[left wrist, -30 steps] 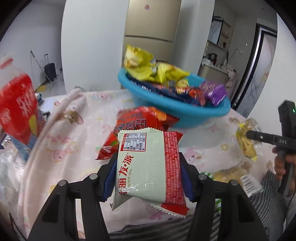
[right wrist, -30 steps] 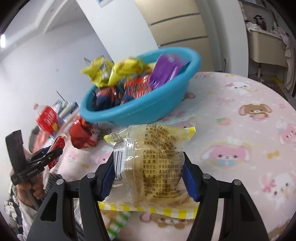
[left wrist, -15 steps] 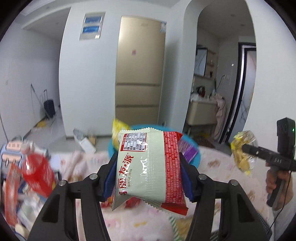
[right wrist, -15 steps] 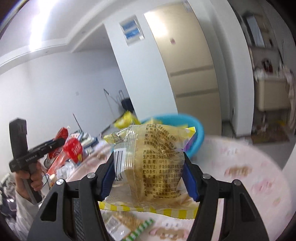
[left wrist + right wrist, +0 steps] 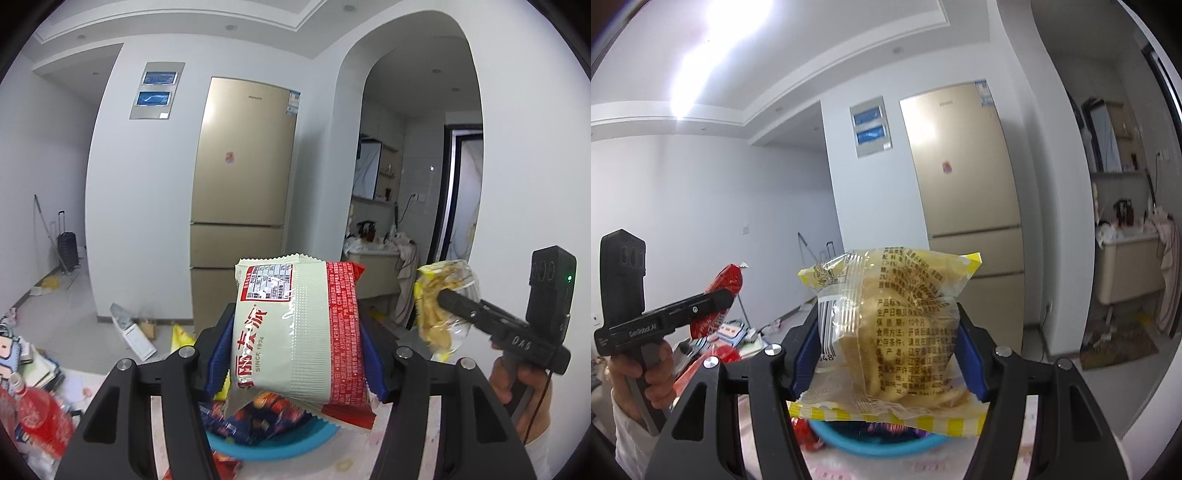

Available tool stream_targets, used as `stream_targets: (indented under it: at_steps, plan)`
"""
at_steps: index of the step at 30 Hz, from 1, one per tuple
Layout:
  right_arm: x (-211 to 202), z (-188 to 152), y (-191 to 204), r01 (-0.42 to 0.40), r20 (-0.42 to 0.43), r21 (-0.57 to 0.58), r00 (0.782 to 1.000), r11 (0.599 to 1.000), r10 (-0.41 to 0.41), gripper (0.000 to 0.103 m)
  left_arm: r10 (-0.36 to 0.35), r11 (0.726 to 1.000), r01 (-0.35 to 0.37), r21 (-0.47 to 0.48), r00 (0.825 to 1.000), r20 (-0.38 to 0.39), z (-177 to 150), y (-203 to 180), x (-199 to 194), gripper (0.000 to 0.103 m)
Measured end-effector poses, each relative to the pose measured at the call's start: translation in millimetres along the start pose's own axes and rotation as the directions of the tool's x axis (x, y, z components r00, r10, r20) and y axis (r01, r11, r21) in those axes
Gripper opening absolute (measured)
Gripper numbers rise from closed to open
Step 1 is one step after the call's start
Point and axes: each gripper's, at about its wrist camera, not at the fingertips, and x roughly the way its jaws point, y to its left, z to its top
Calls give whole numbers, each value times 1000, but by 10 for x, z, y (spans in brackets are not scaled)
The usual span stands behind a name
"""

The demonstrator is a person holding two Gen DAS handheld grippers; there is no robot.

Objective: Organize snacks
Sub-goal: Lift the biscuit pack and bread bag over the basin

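both tools have risen and tipped up toward level: the left tool (image 5: 295, 354) with its white-and-red packet (image 5: 295, 332), the right tool (image 5: 886, 354) with its yellow packet (image 5: 897, 325). the blue basin (image 5: 273, 443), earlier high in each view, now sits low beneath the packets. the pink bench (image 5: 1034, 435) has dropped to the bottom edge.

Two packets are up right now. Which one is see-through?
The yellow packet in the right gripper: clear film. The left gripper holds an opaque green-and-red packet.
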Motion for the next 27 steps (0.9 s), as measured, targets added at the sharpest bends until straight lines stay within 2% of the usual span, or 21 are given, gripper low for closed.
stream_targets:
  at_steps: [3,9,12,16,19,24,27]
  plan:
    - [177,34,65,4,2,-37,1000,999,-4,63,-10,1000,10,-19,1000,12,69,40,151,61]
    - [601,-37,163,9,-17,-89,1000,996,-10,63,39,999,-39,-22,999,11,74,192,575,61]
    - [852,-163,80,4,-52,-75,999,997,-8,63,61,997,-62,-44,998,-21,-34,345,828,61]
    - [1160,-421,-134,38,-112,-44,993,998,-42,63,43,996,-49,-75,996,-74,-269,502,1096,61]
    - [1361,-608,-309,29,-157,3,987,1000,-29,63,33,996,-42,-81,993,-114,-463,584,1337,61]
    - [1656,-848,-457,75,-213,11,974,997,-71,63,91,995,-99,-30,974,-210,-740,582,1777,61]
    - [1786,-977,-526,97,-265,21,960,995,-88,63,91,994,-102,-28,961,-260,-867,594,1963,61]
